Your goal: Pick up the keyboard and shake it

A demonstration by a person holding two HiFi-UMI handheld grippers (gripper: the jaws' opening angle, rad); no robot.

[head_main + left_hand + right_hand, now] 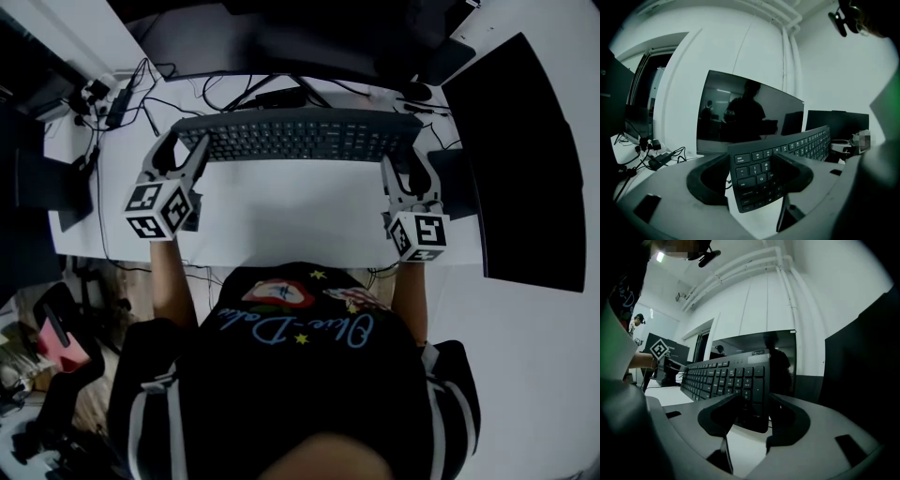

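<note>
Left gripper (184,150) clenched on keyboard (300,137) left end, right gripper (406,169) clenched on right end. Keyboard spans between them, clear of white desk (300,211). Bare desk beneath; monitor (281,47) close beyond far edge, cables (141,94) outside left gripper.

We log left gripper (187,143) and right gripper (405,161): pale grey curved fingers (193,164), a black-and-white marker cube (157,211) behind each. Farther behind the fingers, our black T-shirt (309,394): light-blue script, yellow stars, red emblem.
</note>
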